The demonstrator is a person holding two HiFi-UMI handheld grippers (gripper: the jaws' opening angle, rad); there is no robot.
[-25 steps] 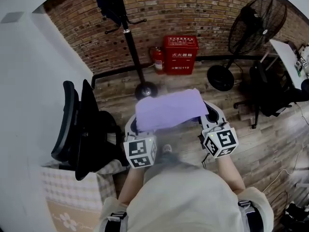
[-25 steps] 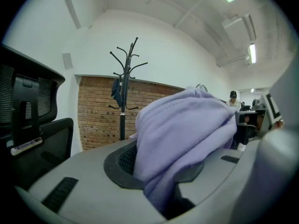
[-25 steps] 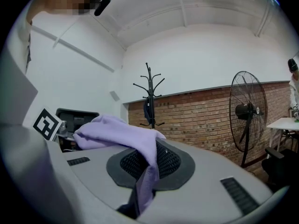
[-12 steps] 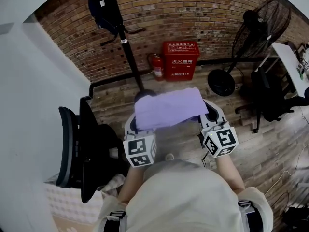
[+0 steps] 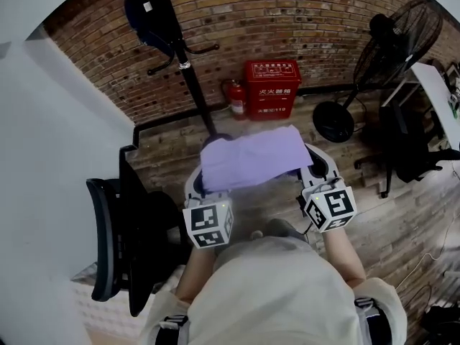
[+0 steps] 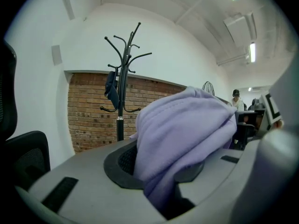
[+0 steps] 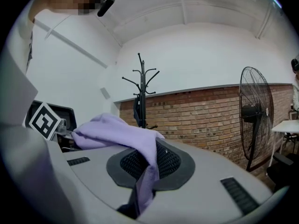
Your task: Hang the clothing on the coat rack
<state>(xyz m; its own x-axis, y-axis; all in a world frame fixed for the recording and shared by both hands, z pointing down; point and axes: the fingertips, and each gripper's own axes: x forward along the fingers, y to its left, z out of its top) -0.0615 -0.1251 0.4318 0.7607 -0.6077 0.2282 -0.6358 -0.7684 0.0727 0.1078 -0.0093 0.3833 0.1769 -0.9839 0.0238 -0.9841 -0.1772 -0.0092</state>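
Note:
A lilac garment stretches between my two grippers in front of my body. My left gripper is shut on its left end; the cloth bunches up between the jaws and hides much of the view ahead. My right gripper is shut on the right end, with a fold of cloth pinched between the pads. The black coat rack stands ahead by the brick wall, a dark blue garment hanging on one hook. Both gripper views show the coat rack upright some way ahead.
A black office chair stands close on my left by the white wall. A red fire-equipment box and an extinguisher sit against the brick wall. A standing fan and a second dark chair are on the right.
I have walked forward with the garment held in both grippers: the coat rack's base has slid under the cloth, and the wall and red box sit nearer. The chair on the left has dropped back.

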